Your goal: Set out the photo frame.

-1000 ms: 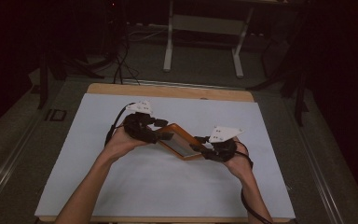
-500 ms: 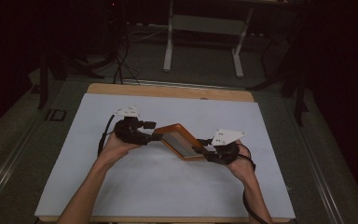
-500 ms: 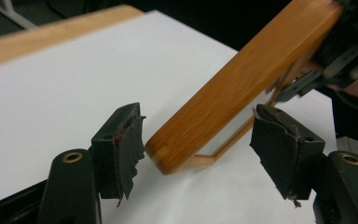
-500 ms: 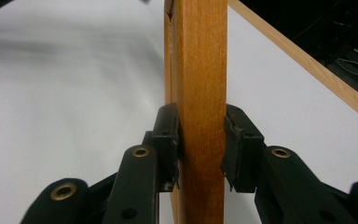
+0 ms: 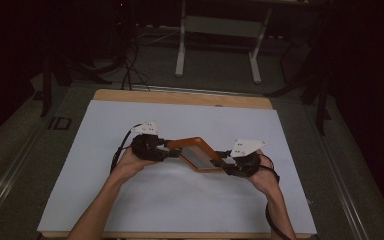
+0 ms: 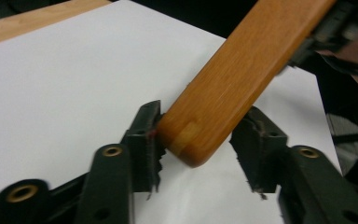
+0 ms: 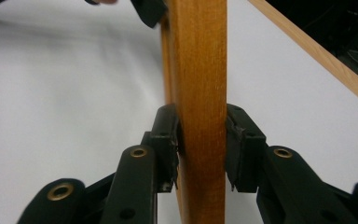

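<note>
Wooden frame (image 5: 196, 152), orange-brown around a grey panel, hangs between the two tongs above the middle of the worktop (image 5: 130, 210). Right tongs (image 7: 200, 149) are clamped on one edge of it, both jaws pressed against the wood. Left tongs (image 6: 200, 140) stand apart around the frame's rounded corner: one jaw touches it, the other sits clear. White sheet (image 5: 220, 117) covers the worktop, whose wooden rim shows at the far side.

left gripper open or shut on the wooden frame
Open. In the left gripper view the left gripper has one jaw touching the wooden frame corner, while the other stands clear with white table cover showing between.
</note>
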Demonstrator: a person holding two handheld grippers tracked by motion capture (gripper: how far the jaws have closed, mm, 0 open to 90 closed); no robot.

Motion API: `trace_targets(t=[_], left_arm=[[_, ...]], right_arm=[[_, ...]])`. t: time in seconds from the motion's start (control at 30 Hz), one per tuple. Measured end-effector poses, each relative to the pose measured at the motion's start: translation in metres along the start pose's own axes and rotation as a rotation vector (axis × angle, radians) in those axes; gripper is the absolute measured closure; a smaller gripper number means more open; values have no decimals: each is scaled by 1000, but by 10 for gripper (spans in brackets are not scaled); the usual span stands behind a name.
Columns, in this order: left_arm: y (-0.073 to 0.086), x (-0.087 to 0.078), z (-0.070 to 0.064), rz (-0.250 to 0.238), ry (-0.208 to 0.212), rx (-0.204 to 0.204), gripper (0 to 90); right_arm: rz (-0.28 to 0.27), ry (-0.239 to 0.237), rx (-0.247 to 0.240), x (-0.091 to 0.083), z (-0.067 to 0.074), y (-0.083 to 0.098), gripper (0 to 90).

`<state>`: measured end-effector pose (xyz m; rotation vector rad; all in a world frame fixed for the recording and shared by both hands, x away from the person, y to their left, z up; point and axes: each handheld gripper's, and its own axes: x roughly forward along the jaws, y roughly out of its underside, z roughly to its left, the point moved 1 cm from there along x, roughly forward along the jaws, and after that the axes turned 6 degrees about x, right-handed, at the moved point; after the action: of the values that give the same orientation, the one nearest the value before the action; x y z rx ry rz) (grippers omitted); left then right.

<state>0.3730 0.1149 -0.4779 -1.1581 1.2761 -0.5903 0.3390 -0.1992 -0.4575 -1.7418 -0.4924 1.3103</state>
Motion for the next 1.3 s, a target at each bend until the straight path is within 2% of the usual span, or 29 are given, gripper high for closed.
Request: trace_targets(t=[0.03, 0.1, 0.13, 0.23, 0.27, 0.43, 0.57, 0.7, 0.73, 0.8, 0.83, 0.87, 1.0, 1.07, 1.2, 1.3], left_arm=[[-1, -1, -4, 5, 3, 32, 575], [-2, -1, -6, 7, 1, 42, 590], [-3, -1, -10, 11, 1, 71, 626], [-4, -2, -13, 16, 3, 90, 659], [-5, -2, -15, 22, -1, 111, 670], [-5, -1, -15, 24, -13, 112, 681], [-6, 0, -16, 13, -12, 111, 685], [-7, 1, -18, 12, -16, 125, 685], [-8, 2, -20, 7, -20, 133, 684], [-8, 2, -20, 7, -20, 133, 682], [-7, 4, -19, -9, -11, 126, 682], [-6, 6, -18, -8, -1, 116, 605], [2, 23, -16, 23, 4, 95, 553], [4, 30, -16, 21, -21, 91, 509], [4, 37, -13, 5, -25, 66, 518], [4, 41, -12, 14, -26, 67, 519]], right_arm=[[4, 3, 6, 0, -1, 1, 662], [8, 7, 8, 0, -2, 2, 655], [18, 17, 18, 0, -3, 2, 605], [27, 33, 24, 2, -4, 2, 557], [31, 38, 36, 3, -5, 2, 503], [36, 46, 43, 7, -5, -1, 428], [-9, 68, 44, 5, -3, -10, 371], [-26, 73, 40, 4, -3, -14, 410], [-25, 72, 33, 4, -3, -14, 470], [-23, 74, 29, 4, -3, -13, 470], [-23, 74, 29, 4, -3, -13, 492], [-29, 72, 34, 1, -6, -10, 578], [-21, 73, 28, -2, -7, -7, 618], [-21, 70, 27, -4, -8, -6, 651], [-19, 62, 18, -6, -8, -5, 675], [-23, 56, 8, -6, -8, -4, 677]])
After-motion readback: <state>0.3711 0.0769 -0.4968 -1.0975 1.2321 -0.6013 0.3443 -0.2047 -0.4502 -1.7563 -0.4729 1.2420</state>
